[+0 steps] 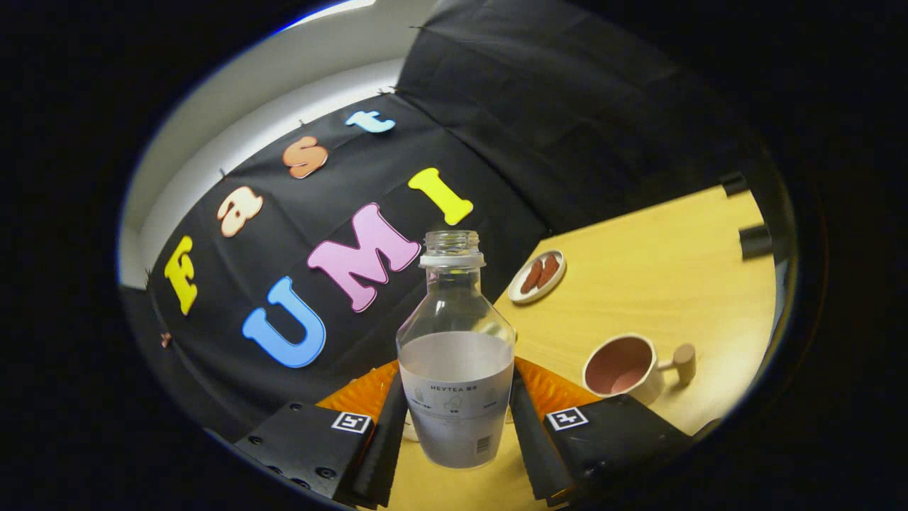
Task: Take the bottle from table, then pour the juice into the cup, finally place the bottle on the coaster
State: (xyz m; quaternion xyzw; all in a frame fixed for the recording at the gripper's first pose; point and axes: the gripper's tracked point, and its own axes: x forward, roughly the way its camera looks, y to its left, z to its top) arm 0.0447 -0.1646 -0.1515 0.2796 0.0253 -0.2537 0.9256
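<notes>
A clear uncapped bottle (454,312) with a white label stands between my fingers. My gripper (457,387) is shut on it, one finger pressed against each side of the label. The upper part of the bottle looks see-through, and I cannot tell the juice level. An orange ribbed coaster (362,394) lies on the table just behind the bottle, showing on both sides of it. A white cup (624,365) with a pinkish inside and a knob-like wooden handle sits just beyond my right finger. The whole scene looks tilted.
A small white plate (537,275) holding brown pieces lies farther back on the wooden table (660,270), near the black booth wall. Two dark clips (755,240) sit at the table's far edge.
</notes>
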